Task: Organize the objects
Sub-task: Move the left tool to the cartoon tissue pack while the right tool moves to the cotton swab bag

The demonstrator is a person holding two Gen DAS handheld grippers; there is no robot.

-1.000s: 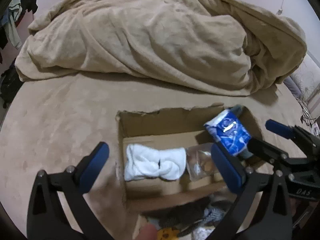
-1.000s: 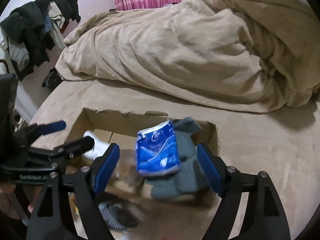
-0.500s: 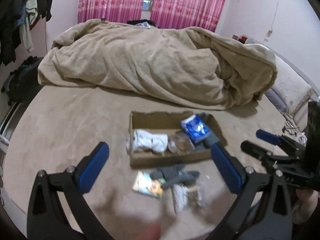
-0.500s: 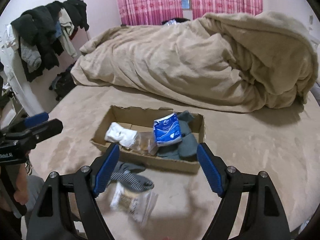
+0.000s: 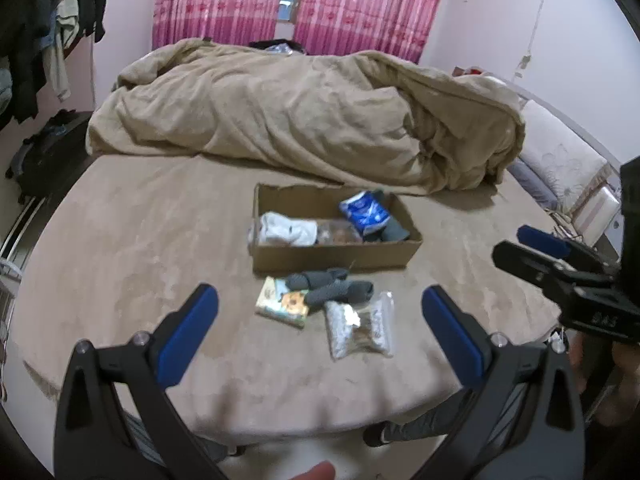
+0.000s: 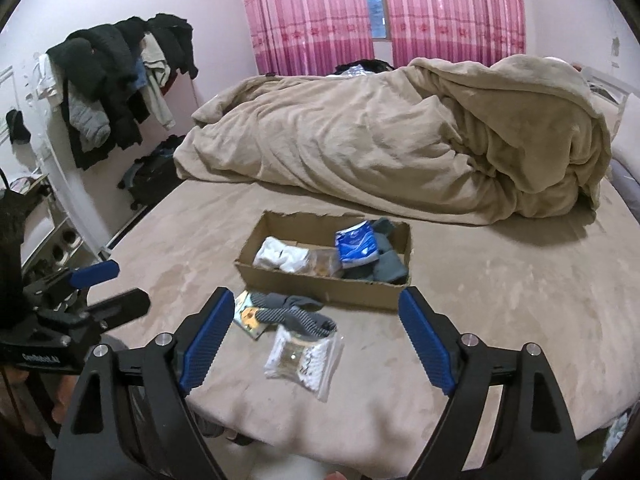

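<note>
Cardboard forms the open box (image 5: 335,258) sitting mid-bed (image 5: 140,240), holding white socks (image 5: 286,230), a blue tissue pack (image 5: 364,211), a clear snack bag (image 5: 338,234) and grey socks (image 5: 394,233). Just in front of it lie striped grey socks (image 5: 332,288), a small printed packet (image 5: 282,303) and a clear bag (image 5: 360,326), all touching. The left gripper (image 5: 320,320) and right gripper (image 6: 316,332) hover above the bed's near edge, both spread wide and holding nothing.

A home bedroom: bed (image 6: 500,280) with rumpled blanket (image 6: 400,140), pink curtains (image 6: 312,16), hanging clothes (image 6: 116,76).
</note>
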